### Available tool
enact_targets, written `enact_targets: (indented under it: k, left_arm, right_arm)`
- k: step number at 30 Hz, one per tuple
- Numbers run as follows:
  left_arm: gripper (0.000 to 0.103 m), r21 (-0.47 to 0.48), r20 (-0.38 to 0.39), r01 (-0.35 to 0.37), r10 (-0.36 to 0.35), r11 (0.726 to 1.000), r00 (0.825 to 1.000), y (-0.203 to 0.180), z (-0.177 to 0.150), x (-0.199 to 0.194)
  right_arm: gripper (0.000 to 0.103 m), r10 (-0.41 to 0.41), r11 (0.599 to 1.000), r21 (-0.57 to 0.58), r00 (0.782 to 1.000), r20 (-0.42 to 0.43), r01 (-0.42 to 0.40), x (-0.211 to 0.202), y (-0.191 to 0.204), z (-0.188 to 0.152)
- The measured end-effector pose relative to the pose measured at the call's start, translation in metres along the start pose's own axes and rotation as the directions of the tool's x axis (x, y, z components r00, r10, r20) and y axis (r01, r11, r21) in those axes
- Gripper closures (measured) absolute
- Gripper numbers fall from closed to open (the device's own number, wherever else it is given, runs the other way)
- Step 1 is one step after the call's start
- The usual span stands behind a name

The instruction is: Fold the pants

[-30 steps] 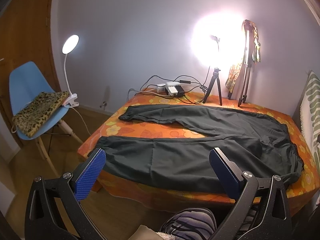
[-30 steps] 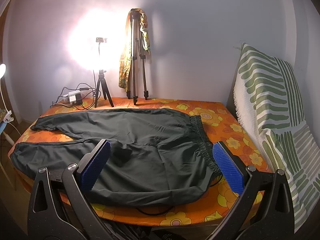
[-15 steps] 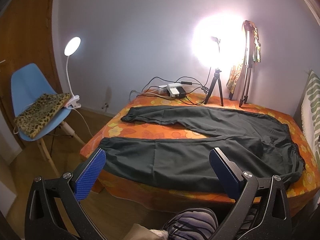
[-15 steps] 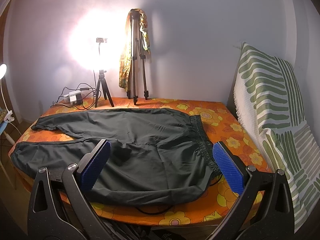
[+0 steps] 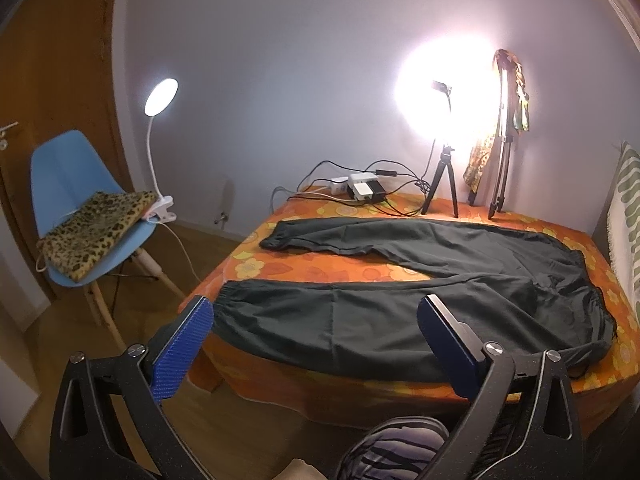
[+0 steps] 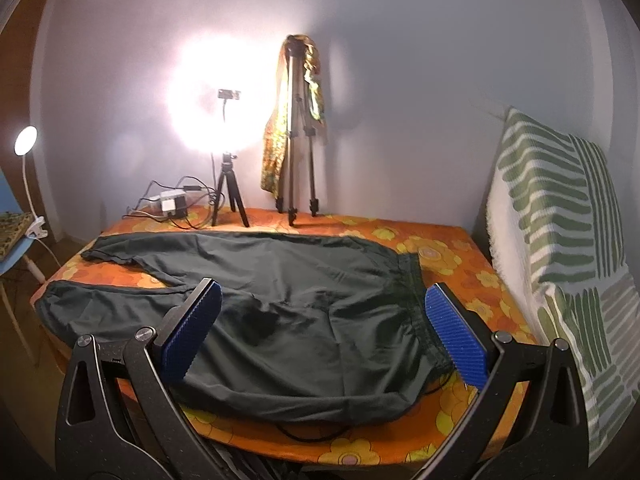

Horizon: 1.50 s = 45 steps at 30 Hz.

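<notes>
Left wrist: our left gripper (image 5: 312, 326), jaws spread and empty, hovers short of the near edge of the table (image 5: 280, 380), where the pants (image 5: 420, 292) lie flat, legs parted toward the left, ready for a first fold.

Right wrist: our right gripper (image 6: 324, 322), likewise agape and holding nothing, hangs near the waistband (image 6: 416, 300) at right, well placed to pinch it.

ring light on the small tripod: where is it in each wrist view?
Left wrist: ring light upper right, above the pants.
Right wrist: ring light upper left of centre.
Shared landmark: tall tripod draped with patterned cloth, immediately right of it in both.
</notes>
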State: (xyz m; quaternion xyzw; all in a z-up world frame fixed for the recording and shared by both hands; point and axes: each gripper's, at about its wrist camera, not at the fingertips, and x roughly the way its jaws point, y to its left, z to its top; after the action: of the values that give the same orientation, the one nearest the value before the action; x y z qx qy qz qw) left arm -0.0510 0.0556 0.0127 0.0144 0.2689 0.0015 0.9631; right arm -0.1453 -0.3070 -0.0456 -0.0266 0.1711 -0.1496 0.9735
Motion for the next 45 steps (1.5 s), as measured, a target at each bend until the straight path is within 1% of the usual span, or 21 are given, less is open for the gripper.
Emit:
enact_targets:
  k: [2, 3, 5, 7, 9, 11, 14, 17, 19, 21, 23, 25, 27, 28, 29, 33, 35, 38, 39, 41, 45]
  left_arm:
    - [0.011, -0.011, 0.001, 0.001, -0.001, 1.000, 1.000, 0.009, 0.000, 0.001]
    - [0.012, -0.021, -0.003, 0.009, -0.009, 1.000, 1.000, 0.016, 0.000, 0.002]
    - [0.018, -0.034, -0.010, 0.021, -0.021, 0.999, 1.000, 0.024, -0.001, 0.004]
    - [0.020, -0.046, -0.019, 0.017, -0.018, 0.999, 1.000, 0.035, -0.002, 0.008]
    - [0.024, -0.050, -0.033, 0.004, -0.005, 0.999, 0.999, 0.046, -0.005, 0.014]
    - [0.033, -0.063, -0.056, -0.007, 0.003, 0.998, 0.998, 0.057, -0.007, 0.023]
    - [0.040, -0.098, -0.095, -0.027, 0.018, 0.995, 0.995, 0.078, -0.013, 0.040]
    - [0.043, -0.111, -0.120, -0.051, 0.038, 0.993, 0.992, 0.093, -0.020, 0.053]
    - [0.045, -0.116, -0.130, -0.060, 0.045, 0.991, 0.990, 0.100, -0.023, 0.061]
    - [0.046, -0.130, -0.147, -0.059, 0.039, 0.990, 0.988, 0.107, -0.024, 0.072]
    - [0.048, -0.143, -0.159, -0.050, 0.027, 0.988, 0.987, 0.114, -0.021, 0.086]
    - [0.050, -0.142, -0.165, -0.048, 0.024, 0.989, 0.986, 0.118, -0.015, 0.099]
    - [0.051, -0.139, -0.170, -0.039, 0.015, 0.989, 0.985, 0.121, -0.004, 0.119]
    - [0.052, -0.142, -0.173, -0.028, 0.003, 0.989, 0.985, 0.123, 0.001, 0.127]
    - [0.056, -0.147, -0.179, -0.013, -0.013, 0.989, 0.984, 0.124, 0.007, 0.139]
    - [0.058, -0.151, -0.201, -0.015, -0.016, 0.988, 0.979, 0.130, 0.015, 0.172]
    - [0.063, -0.166, -0.218, -0.015, -0.021, 0.986, 0.976, 0.134, 0.016, 0.188]
    - [0.064, -0.214, -0.254, 0.001, -0.056, 0.977, 0.965, 0.138, 0.020, 0.218]
    - [0.064, -0.229, -0.264, 0.006, -0.068, 0.974, 0.962, 0.139, 0.022, 0.229]
    - [0.064, -0.235, -0.270, 0.012, -0.078, 0.972, 0.960, 0.138, 0.032, 0.248]
    - [0.064, -0.213, -0.283, 0.025, -0.086, 0.977, 0.955, 0.133, 0.058, 0.285]
  right_arm:
    - [0.000, 0.010, 1.000, -0.010, 1.000, 0.012, -0.010, -0.001, -0.002, 0.005]
    - [0.000, 0.018, 1.000, -0.012, 1.000, 0.013, -0.018, -0.001, -0.003, 0.007]
    - [0.000, 0.051, 0.999, -0.021, 0.999, 0.014, -0.050, -0.001, -0.004, 0.009]
    - [0.000, 0.092, 0.995, -0.030, 0.996, 0.013, -0.091, -0.001, -0.004, 0.008]
    - [0.002, 0.126, 0.992, -0.032, 0.992, -0.003, -0.126, 0.000, -0.006, 0.004]
    - [0.004, 0.156, 0.987, -0.040, 0.987, -0.028, -0.157, 0.001, -0.007, -0.001]
    - [0.006, 0.181, 0.979, -0.085, 0.982, -0.060, -0.185, 0.002, -0.002, -0.011]
    - [0.011, 0.211, 0.962, -0.154, 0.971, -0.109, -0.227, 0.005, 0.008, -0.023]
    - [0.013, 0.221, 0.951, -0.188, 0.966, -0.133, -0.244, 0.007, 0.016, -0.030]
    - [0.017, 0.224, 0.941, -0.222, 0.961, -0.162, -0.257, 0.014, 0.026, -0.035]
    - [0.021, 0.232, 0.931, -0.242, 0.955, -0.186, -0.273, 0.024, 0.036, -0.036]
    - [0.022, 0.233, 0.928, -0.247, 0.951, -0.204, -0.280, 0.036, 0.044, -0.035]
    - [0.029, 0.238, 0.923, -0.248, 0.943, -0.232, -0.294, 0.053, 0.053, -0.032]
    - [0.031, 0.240, 0.921, -0.248, 0.939, -0.247, -0.300, 0.062, 0.057, -0.030]
    - [0.034, 0.244, 0.919, -0.245, 0.934, -0.260, -0.308, 0.072, 0.061, -0.028]
    - [0.036, 0.273, 0.900, -0.256, 0.913, -0.303, -0.353, 0.095, 0.079, -0.029]
    - [0.037, 0.275, 0.886, -0.278, 0.904, -0.326, -0.370, 0.106, 0.088, -0.034]
    - [0.042, 0.286, 0.876, -0.274, 0.886, -0.364, -0.396, 0.123, 0.097, -0.038]
    - [0.042, 0.288, 0.875, -0.270, 0.881, -0.376, -0.402, 0.132, 0.100, -0.038]
    - [0.042, 0.287, 0.873, -0.273, 0.879, -0.382, -0.404, 0.146, 0.105, -0.034]
    - [0.042, 0.268, 0.866, -0.312, 0.889, -0.371, -0.391, 0.183, 0.112, -0.009]
